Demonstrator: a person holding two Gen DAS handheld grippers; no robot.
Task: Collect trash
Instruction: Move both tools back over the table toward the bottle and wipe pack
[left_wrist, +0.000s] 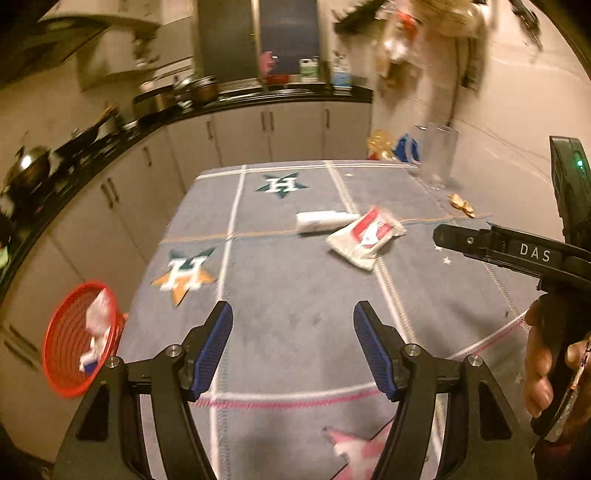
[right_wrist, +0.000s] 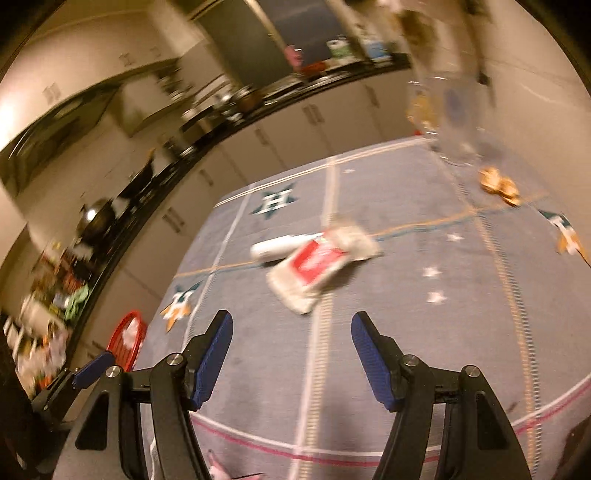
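Both tools, left tool (left_wrist: 292, 347) and right tool (right_wrist: 291, 349), are open and empty, so I'm free to grab. The crumpled red-and-white paper wrapper (left_wrist: 365, 236) lies on the white plastic tube (left_wrist: 325, 220) mid-bench; the red mesh basket (left_wrist: 61, 354) hangs off the bench's left edge for drops.

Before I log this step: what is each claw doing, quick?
Left claw: open, holding nothing, above the grey cloth.
Right claw: open, holding nothing.

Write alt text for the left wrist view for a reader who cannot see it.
The left hand-held gripper, open and empty, points over a grey star-patterned tablecloth toward a red-and-white packet and a white tube. A red basket holding trash sits at the table's left edge; the right hand-held gripper enters from the right.
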